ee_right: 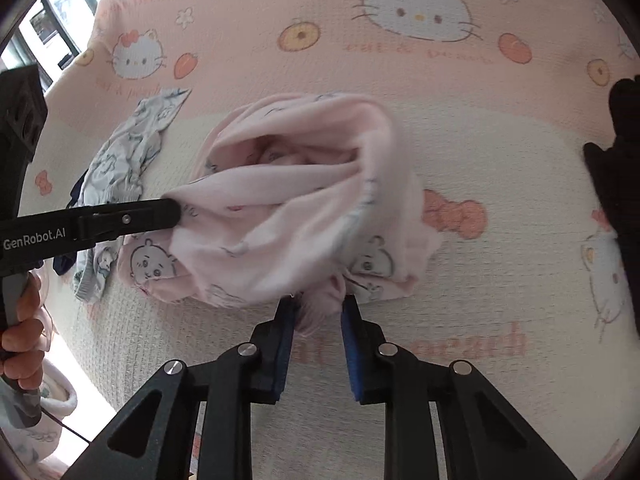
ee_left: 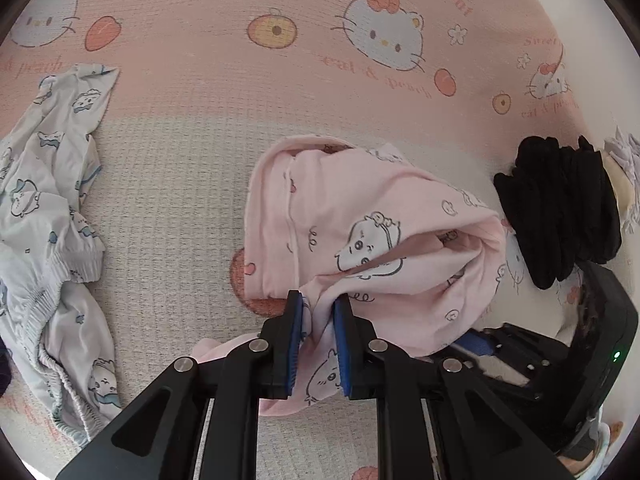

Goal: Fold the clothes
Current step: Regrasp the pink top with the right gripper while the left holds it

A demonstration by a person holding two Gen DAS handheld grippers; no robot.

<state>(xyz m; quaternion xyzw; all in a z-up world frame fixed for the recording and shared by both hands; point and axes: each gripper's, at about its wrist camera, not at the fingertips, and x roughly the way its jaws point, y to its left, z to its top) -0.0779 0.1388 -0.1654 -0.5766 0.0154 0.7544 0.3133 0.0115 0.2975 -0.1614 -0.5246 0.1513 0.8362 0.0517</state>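
A crumpled white garment with blue cartoon prints [ee_left: 52,240] lies at the left edge of the pink-and-cream cartoon-cat bedspread [ee_left: 200,40], well apart from the work. In the middle of the bedspread sits the bunched pale-pink cotton garment printed with small white animals [ee_left: 360,240]; its fabric is gathered into a loose roll whose open mouth shows in the right wrist view, and no clear long axis can be told. At the right edge a ribbed black knit garment [ee_left: 560,208] is piled just beside the pink one.

The left gripper [ee_left: 318,312] has its blue pads pressed nearly together, pinching a fold of the pink garment's near edge. In the right wrist view it reaches in from the left, held by a hand [ee_right: 22,344], its tip buried in the cloth. The right gripper [ee_right: 320,312] stands narrowly parted, with a tuft of the pink garment's near edge between its blue pads; they appear to press on it.
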